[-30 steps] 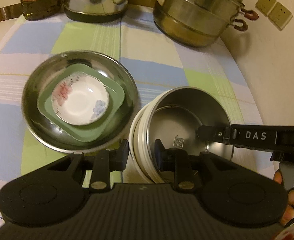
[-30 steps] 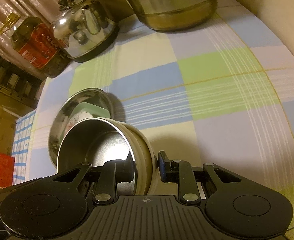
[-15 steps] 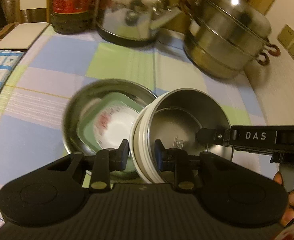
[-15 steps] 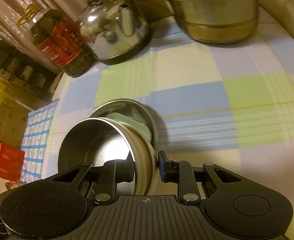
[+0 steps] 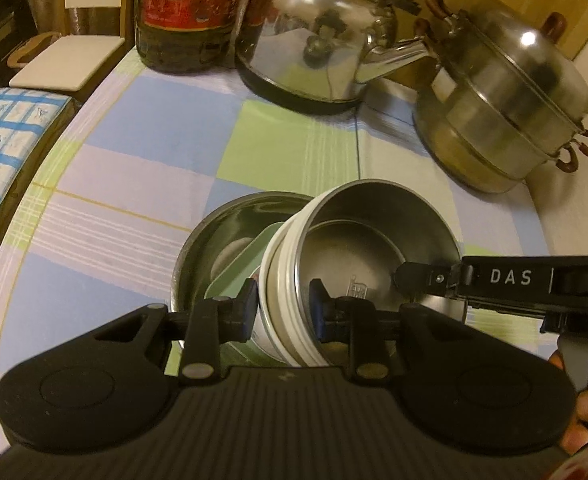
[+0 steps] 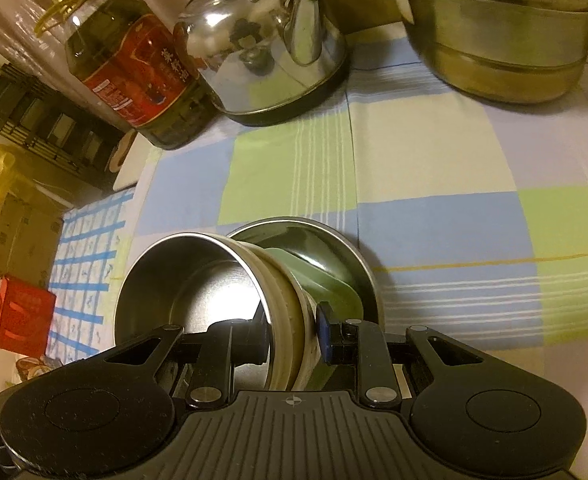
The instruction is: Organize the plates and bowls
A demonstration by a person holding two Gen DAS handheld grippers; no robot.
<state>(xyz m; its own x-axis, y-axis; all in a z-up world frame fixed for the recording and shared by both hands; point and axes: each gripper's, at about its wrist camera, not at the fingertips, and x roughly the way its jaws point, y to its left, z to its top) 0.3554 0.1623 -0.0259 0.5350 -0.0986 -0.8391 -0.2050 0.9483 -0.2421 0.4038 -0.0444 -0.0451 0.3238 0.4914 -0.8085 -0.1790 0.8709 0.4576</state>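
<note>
The left hand-held gripper (image 5: 283,308) angles steeply down, clamped on the near rim of the steel bowl (image 5: 374,248); the right hand-held gripper (image 6: 291,330) grips the opposite rim. The bowl hangs tilted over a wide bowl (image 5: 229,220) holding a green dish (image 5: 233,276) on the desk (image 5: 133,160).

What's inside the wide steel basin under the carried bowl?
The steel basin holds a green square dish with a small white dish in it. The white-walled steel bowl, gripped by both grippers, covers most of them; the white dish's pattern is hidden.
</note>
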